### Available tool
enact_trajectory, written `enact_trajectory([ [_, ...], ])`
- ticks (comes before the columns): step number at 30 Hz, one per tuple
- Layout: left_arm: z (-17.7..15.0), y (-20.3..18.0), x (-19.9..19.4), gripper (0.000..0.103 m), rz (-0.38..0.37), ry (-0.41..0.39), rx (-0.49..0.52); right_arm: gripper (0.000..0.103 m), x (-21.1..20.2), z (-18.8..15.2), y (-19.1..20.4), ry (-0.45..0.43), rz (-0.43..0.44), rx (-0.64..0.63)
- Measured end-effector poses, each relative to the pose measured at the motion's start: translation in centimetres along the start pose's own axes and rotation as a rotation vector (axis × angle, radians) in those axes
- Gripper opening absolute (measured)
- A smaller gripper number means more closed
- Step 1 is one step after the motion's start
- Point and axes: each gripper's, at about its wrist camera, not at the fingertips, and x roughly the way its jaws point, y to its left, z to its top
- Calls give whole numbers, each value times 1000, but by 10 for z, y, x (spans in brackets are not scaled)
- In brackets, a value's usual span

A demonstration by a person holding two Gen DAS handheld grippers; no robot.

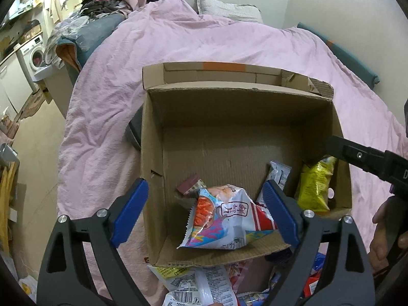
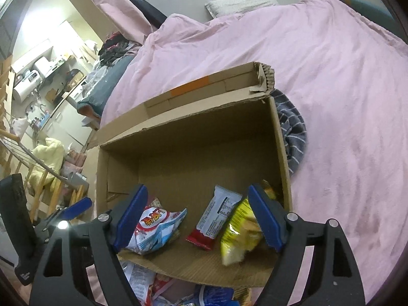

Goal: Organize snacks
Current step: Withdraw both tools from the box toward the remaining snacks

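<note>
Both my left tongs (image 1: 204,214) and right tongs (image 2: 197,219) are wide open, holding nothing, over the snack bags (image 1: 224,219) in the cardboard box (image 1: 229,117) on the bed (image 1: 107,97), so a bump could tip it.

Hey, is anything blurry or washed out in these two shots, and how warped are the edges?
Right wrist view: the yellow snack bag is smeared by blur, and the kitchen area at upper left is blown out by bright light. Left wrist view: the shrimp chip bag in the cardboard box is sharp. Both views bow at the edges with dark fisheye corners.
</note>
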Motion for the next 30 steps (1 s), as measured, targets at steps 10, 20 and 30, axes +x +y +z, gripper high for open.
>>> enact_trajectory([
  [10, -4, -2, -15, 89, -15, -39, -10, 83, -17, 6, 1, -52, -2, 10],
  [20, -4, 23, -49, 101, -32, -118, -129, 89, -49, 1, -2, -117, 30, 49],
  [30, -27, 31, -65, 101, 2, -81, -114, 97, -67, -25, 8, -87, -9, 27],
])
